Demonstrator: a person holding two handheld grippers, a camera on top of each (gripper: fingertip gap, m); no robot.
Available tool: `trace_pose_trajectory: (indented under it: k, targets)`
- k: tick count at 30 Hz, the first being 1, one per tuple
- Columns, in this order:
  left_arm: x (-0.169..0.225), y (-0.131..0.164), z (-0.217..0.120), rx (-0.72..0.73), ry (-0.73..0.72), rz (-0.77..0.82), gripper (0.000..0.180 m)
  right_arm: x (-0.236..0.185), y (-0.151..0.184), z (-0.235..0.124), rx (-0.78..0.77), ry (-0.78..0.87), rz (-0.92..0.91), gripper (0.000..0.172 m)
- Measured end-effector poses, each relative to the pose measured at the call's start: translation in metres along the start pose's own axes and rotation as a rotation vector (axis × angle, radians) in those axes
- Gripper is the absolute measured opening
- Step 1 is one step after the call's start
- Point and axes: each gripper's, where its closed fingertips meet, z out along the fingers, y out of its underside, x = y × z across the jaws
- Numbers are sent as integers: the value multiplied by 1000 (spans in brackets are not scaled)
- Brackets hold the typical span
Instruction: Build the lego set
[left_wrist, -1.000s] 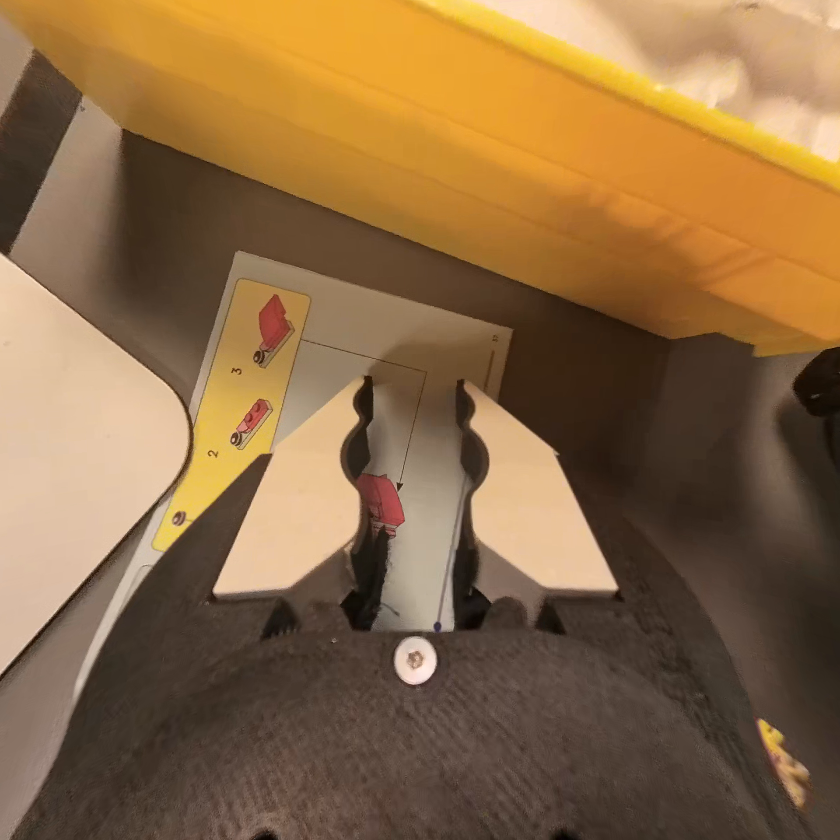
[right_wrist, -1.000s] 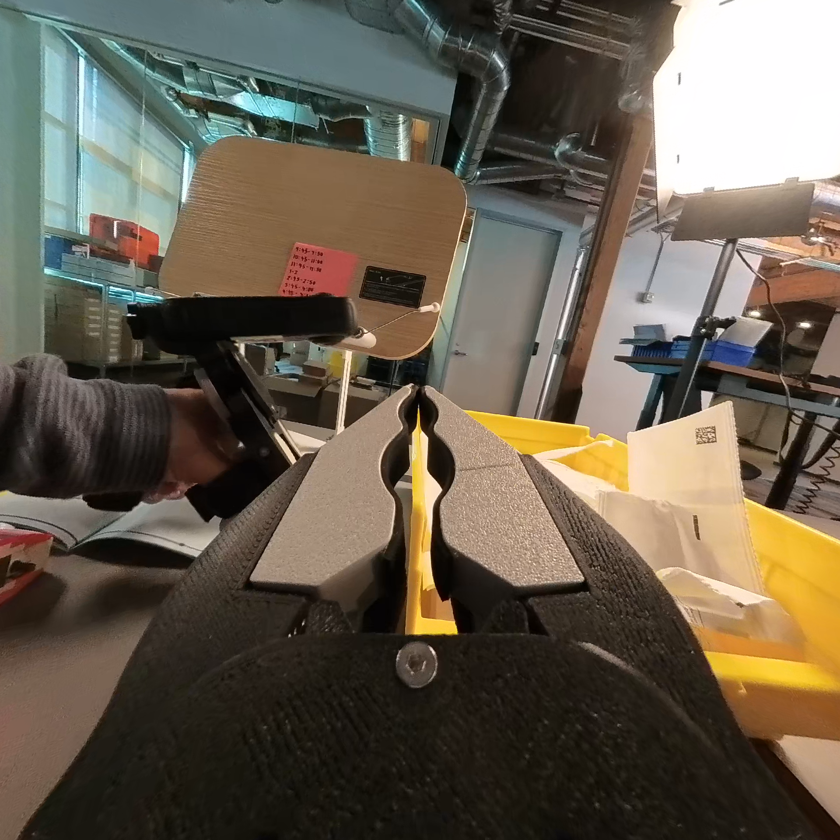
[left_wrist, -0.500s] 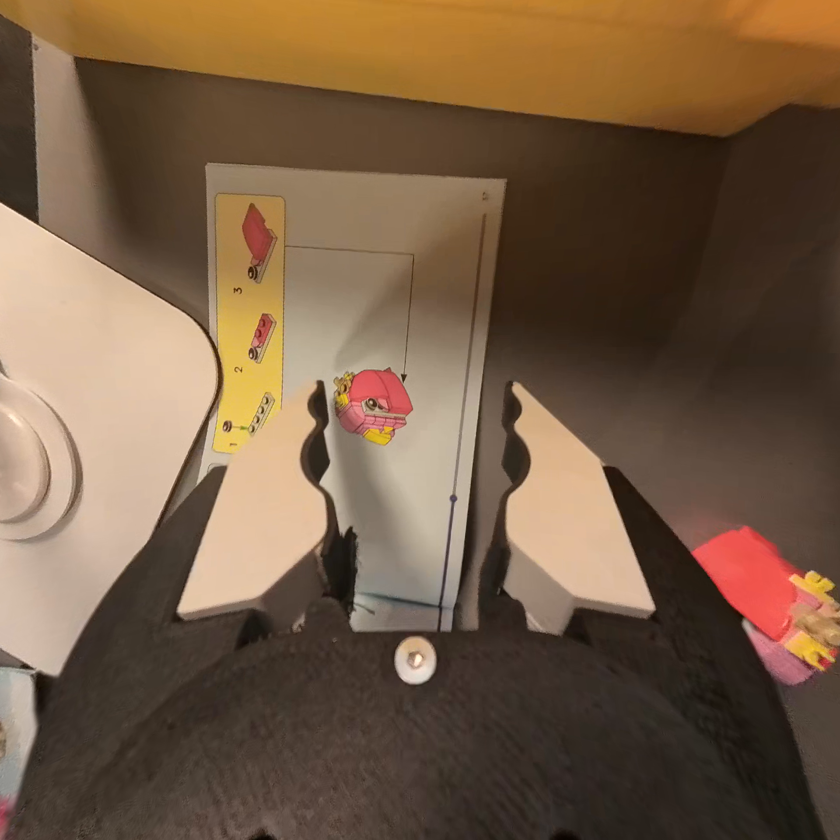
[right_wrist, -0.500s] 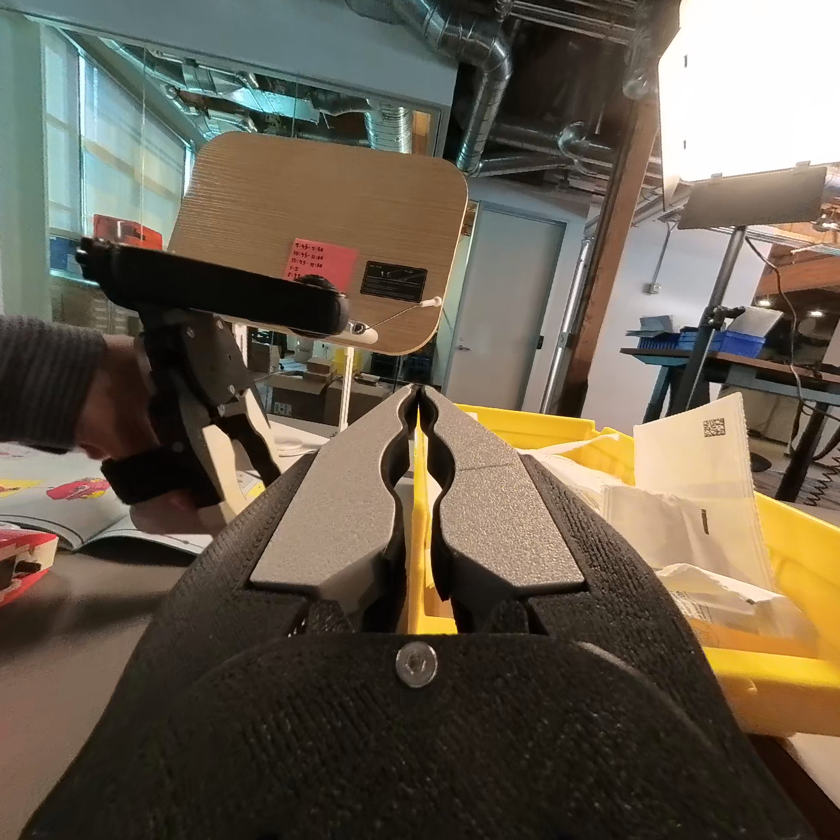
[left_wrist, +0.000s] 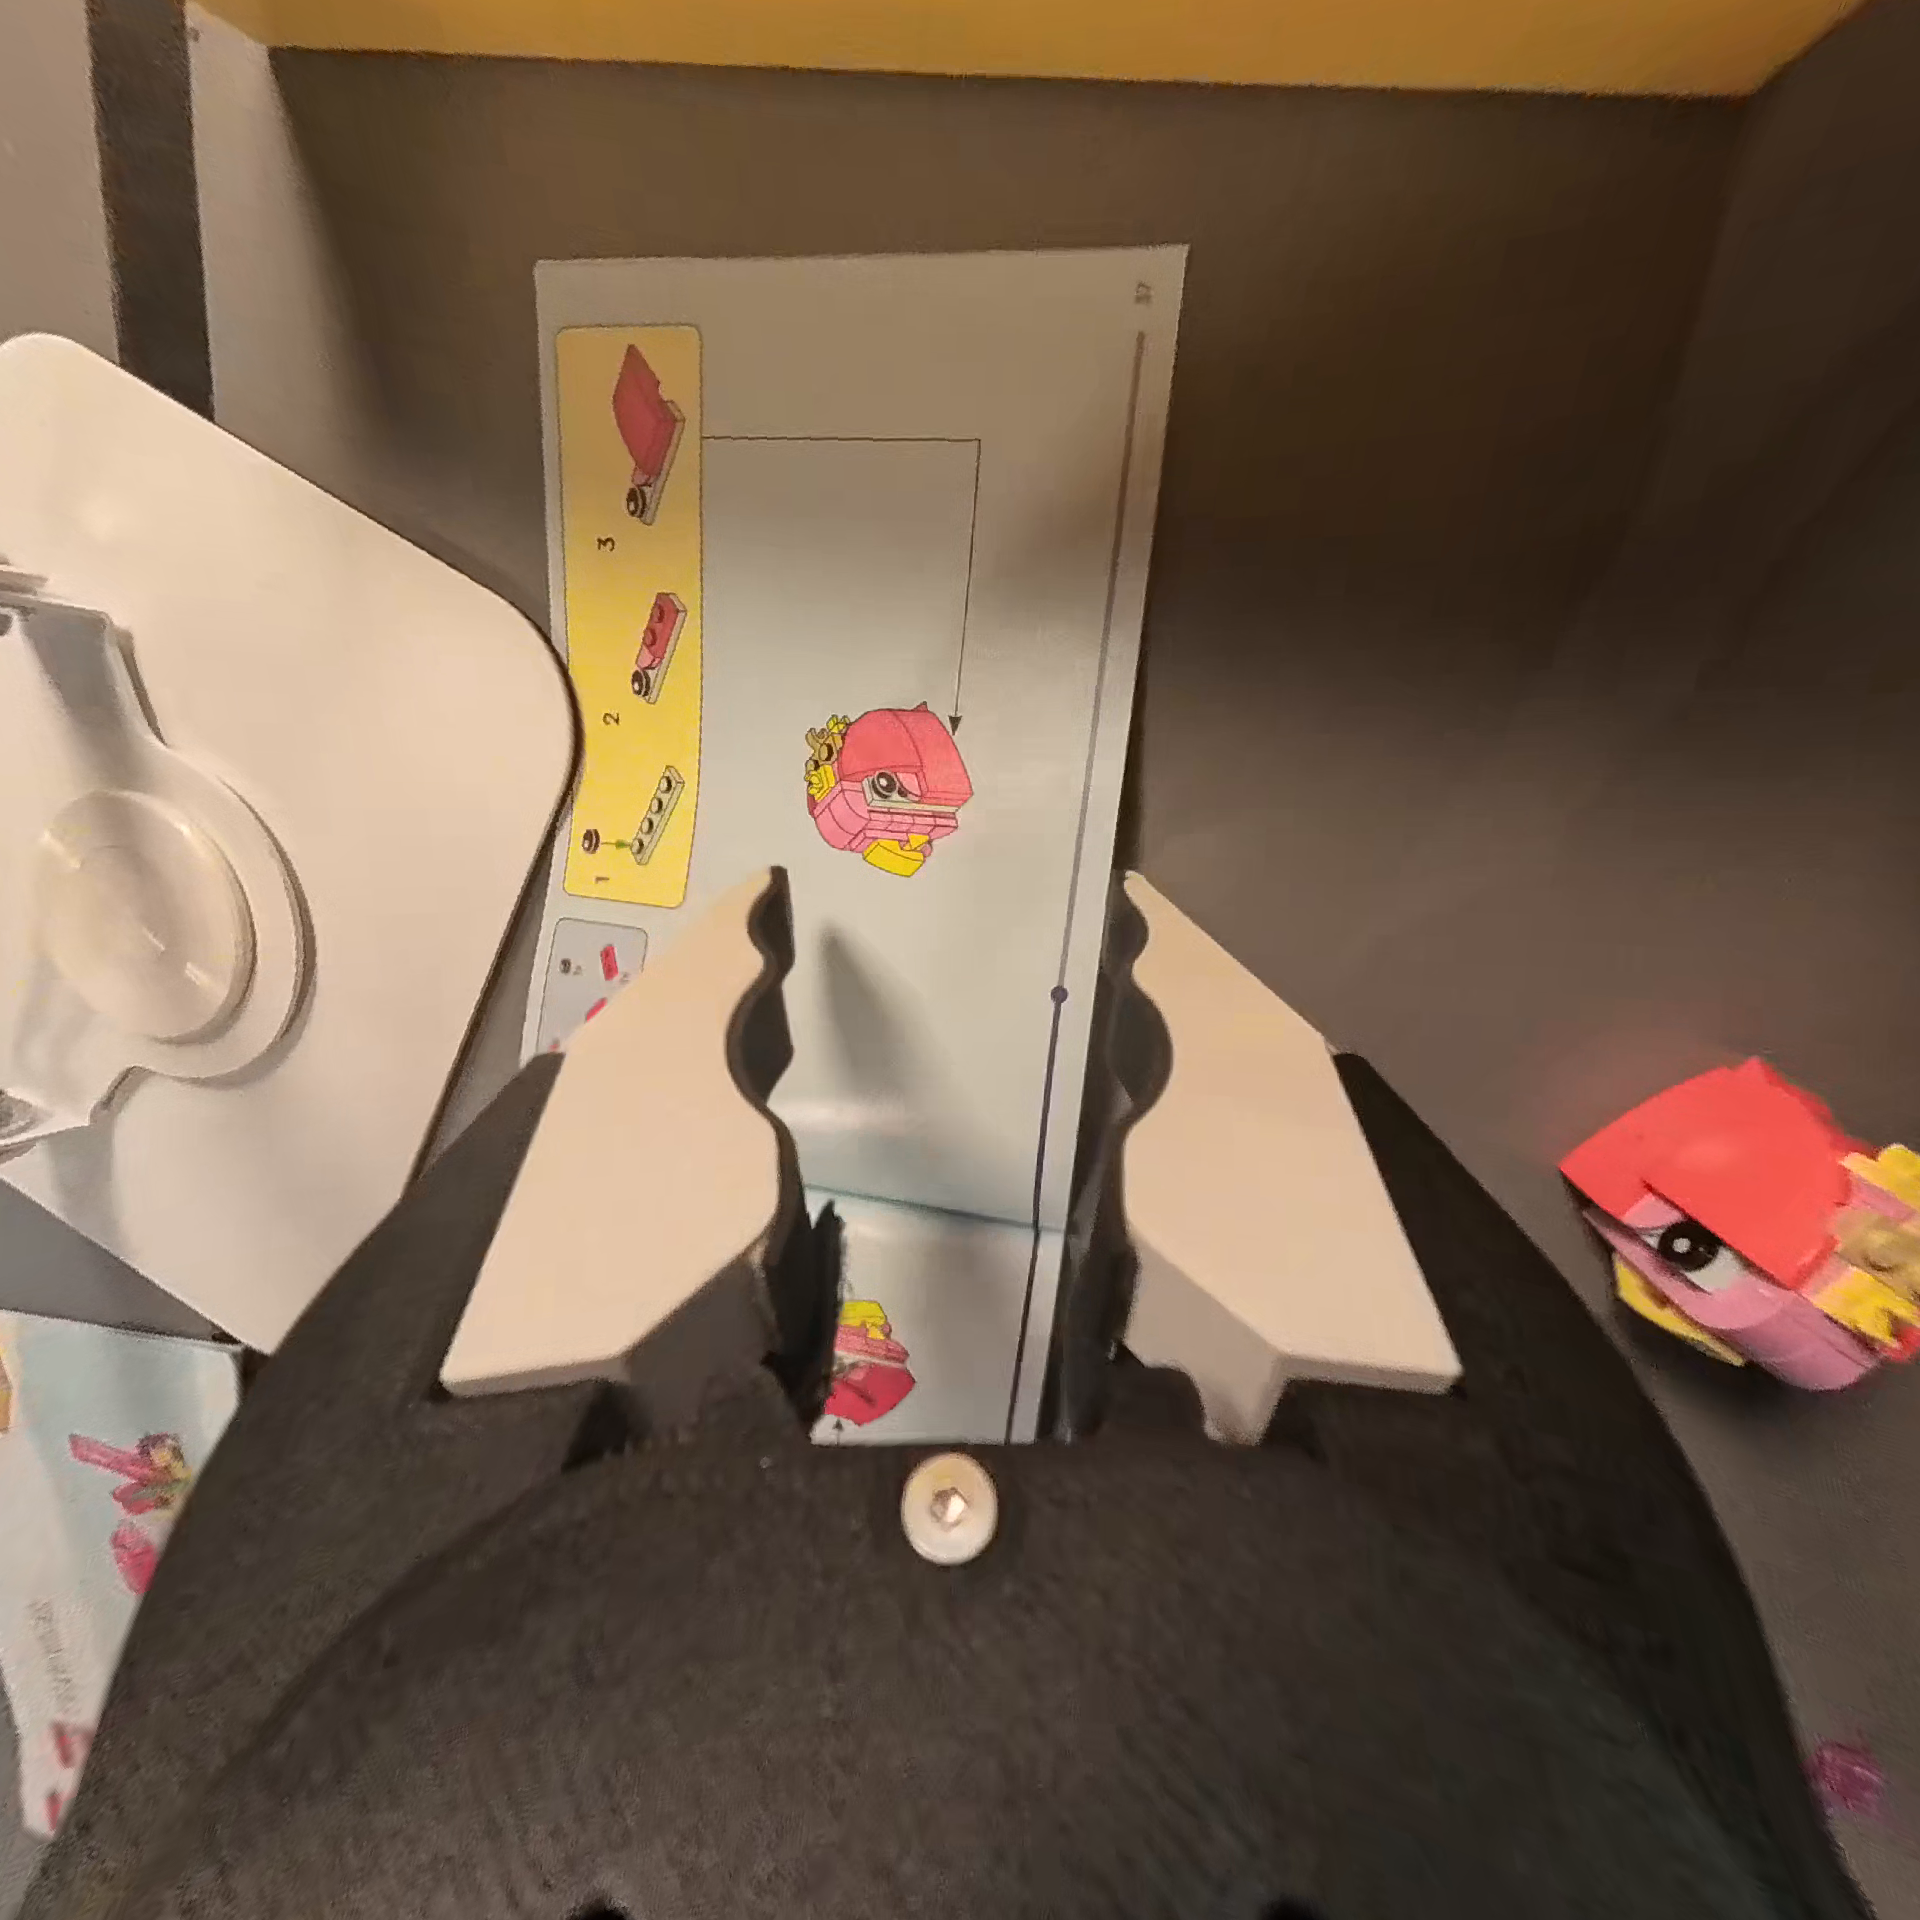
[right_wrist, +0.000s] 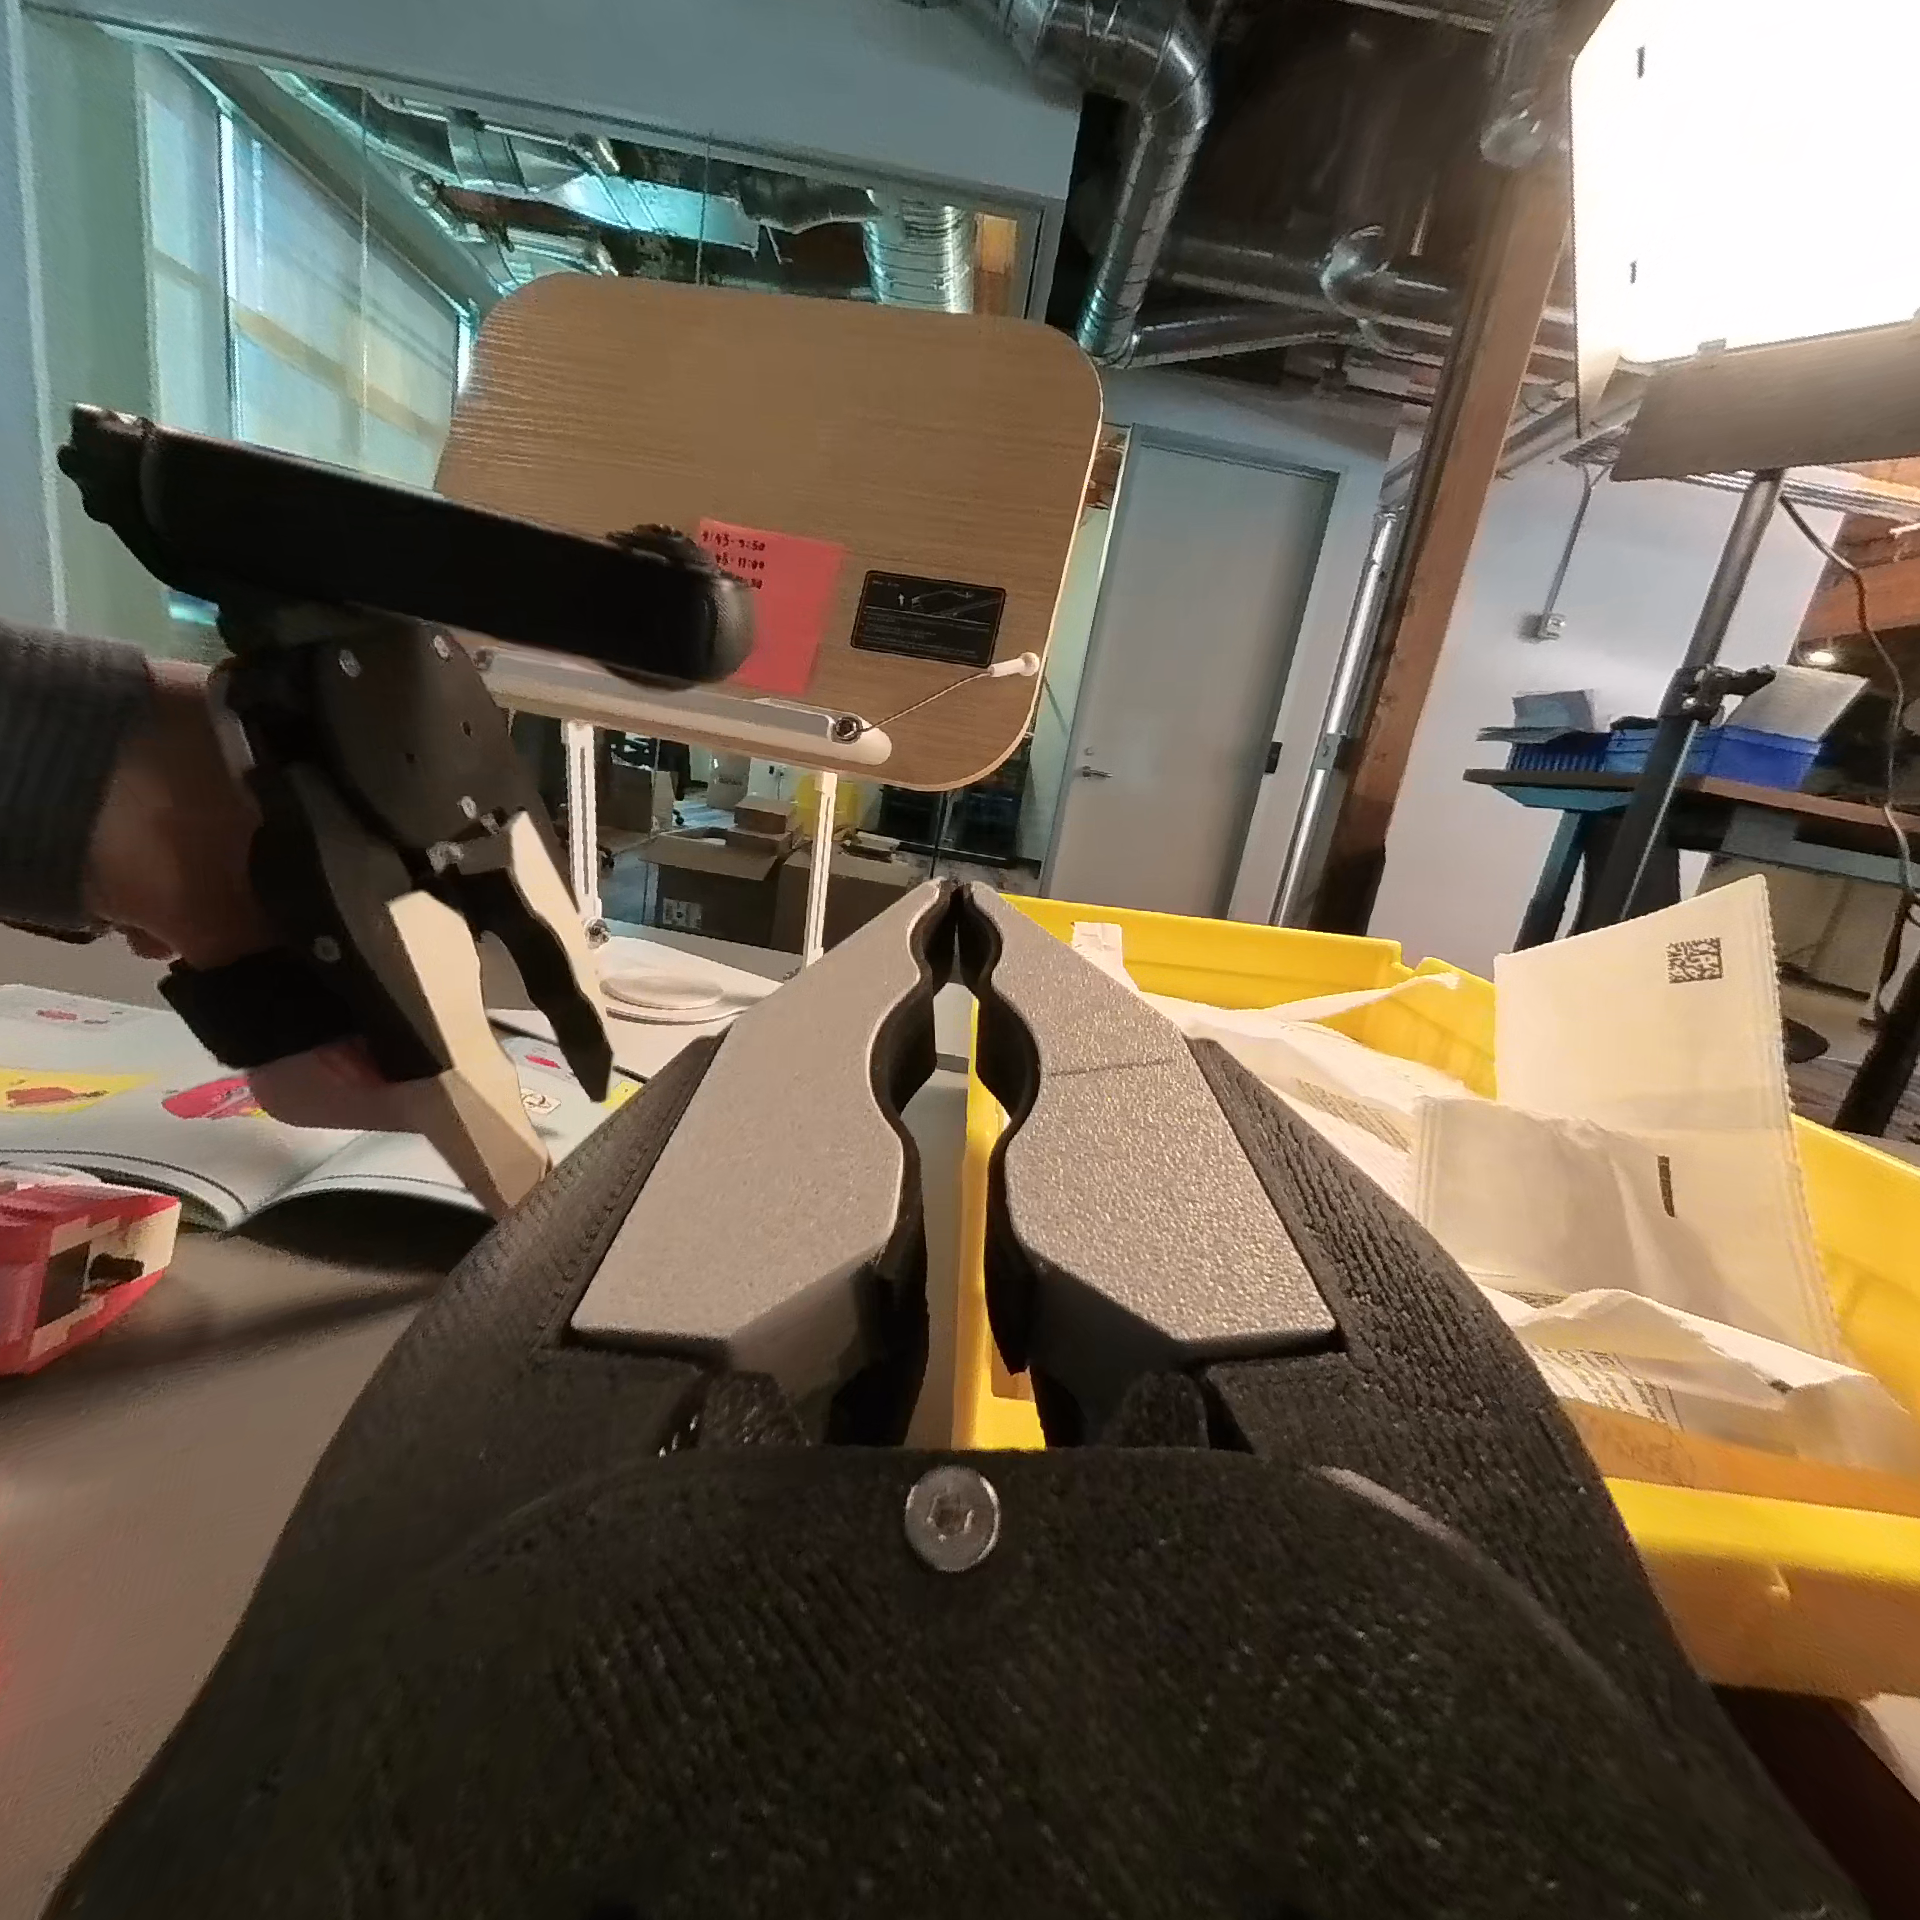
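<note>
Left hand-held gripper (left_wrist: 951, 883): jaws apart, nothing between them, above the pale-blue printed instruction booklet (left_wrist: 883, 582) lying open on the grey table (left_wrist: 1455, 520). Red-and-pink brick-built bird head (left_wrist: 1756, 1226) lies right of it. Right hand-held gripper (right_wrist: 954, 920): fingertips closed together on nothing, beside the yellow plastic bin (right_wrist: 1278, 961).

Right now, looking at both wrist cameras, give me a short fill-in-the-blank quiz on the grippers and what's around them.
1. The left gripper hangs over an instruction booklet with its jaws ____.
2. The right gripper has its jaws ____.
3. The bin of paper bags is coloured ____.
4. The toy brick bird has a ____ top.

Missing words: open; shut; yellow; red
</note>
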Motion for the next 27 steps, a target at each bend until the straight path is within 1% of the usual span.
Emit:
trace_pose_trajectory:
  k: [8,9,11,13,15,21,27]
  targets:
    - [1,-4,-7,50,73,-91,45,-2,3,1,-14,-13,7,0]
    - [4,-4,-8,54,96,-100,38,-2,3,1,-15,-14,7,0]
    - [11,-7,-9,70,155,-113,20,-1,3,1,-16,-15,10,0]
    - [16,-7,-8,68,186,-115,8,-1,4,2,-20,-16,15,0]
    - [19,-6,-7,61,213,-121,2,-1,4,2,-21,-18,18,0]
    - [20,-8,-6,93,290,-209,2,-3,5,2,-27,-28,21,0]
    - [22,-10,-7,128,401,-372,0,-5,6,3,-33,-36,21,0]
